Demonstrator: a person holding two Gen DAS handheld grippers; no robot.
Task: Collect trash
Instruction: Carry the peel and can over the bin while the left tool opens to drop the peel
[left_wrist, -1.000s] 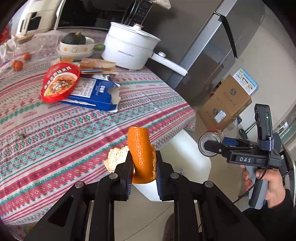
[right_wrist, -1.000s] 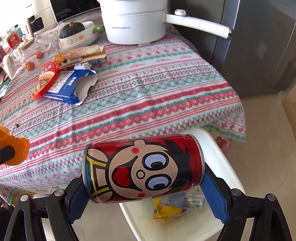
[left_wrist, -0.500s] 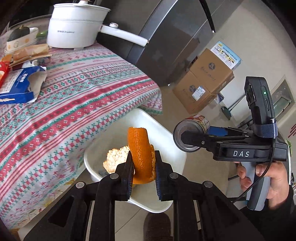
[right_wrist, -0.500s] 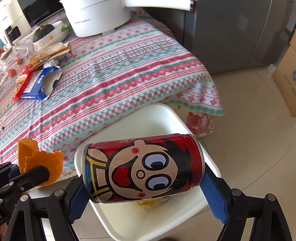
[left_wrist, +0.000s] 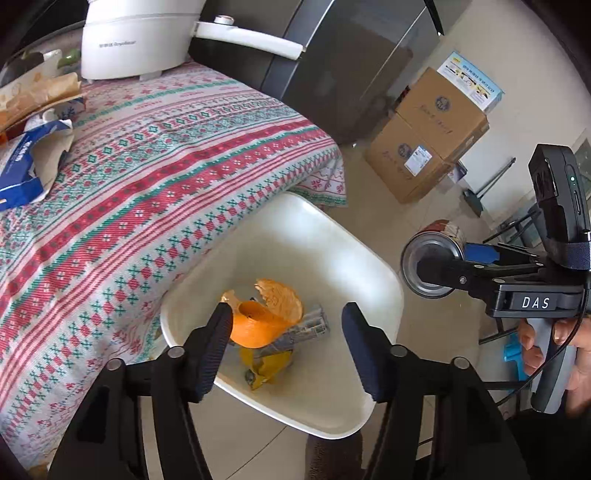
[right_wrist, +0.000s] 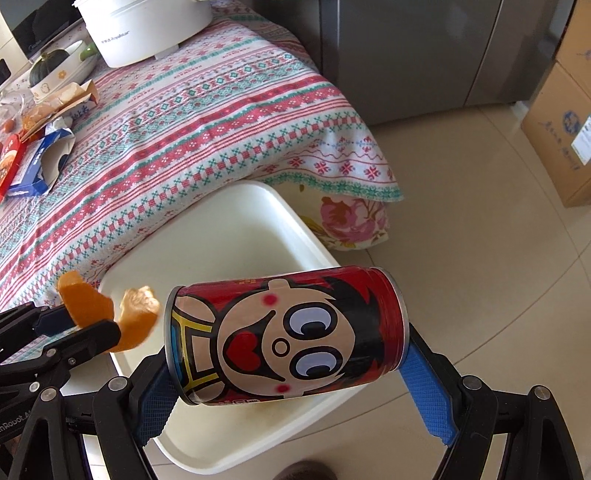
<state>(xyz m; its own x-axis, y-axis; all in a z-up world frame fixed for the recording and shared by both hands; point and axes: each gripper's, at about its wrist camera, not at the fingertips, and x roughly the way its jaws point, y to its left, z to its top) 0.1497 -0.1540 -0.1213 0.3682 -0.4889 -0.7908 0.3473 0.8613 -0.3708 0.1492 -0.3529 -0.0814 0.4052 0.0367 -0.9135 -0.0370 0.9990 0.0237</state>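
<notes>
While its jaws stand wide apart, the left gripper (left_wrist: 284, 332) hangs over the white bin (left_wrist: 384, 273), and the orange peel (left_wrist: 264, 317) sits against its left finger, above the wrappers (left_wrist: 273, 356) in the bin. Whether the peel touches that finger is unclear. Beside it, the right gripper (right_wrist: 291, 384) is clamped end to end on a red cartoon can (right_wrist: 286, 336), held sideways over the bin's near edge. Just past the bin, a table under a striped red-and-green tablecloth (right_wrist: 207, 110) carries a white pot (left_wrist: 129, 37) and a torn blue box (left_wrist: 26, 162). Beyond lie a tiled floor (right_wrist: 480, 258), a dark fridge (left_wrist: 332, 74) and stacked cardboard boxes (left_wrist: 424, 136).
</notes>
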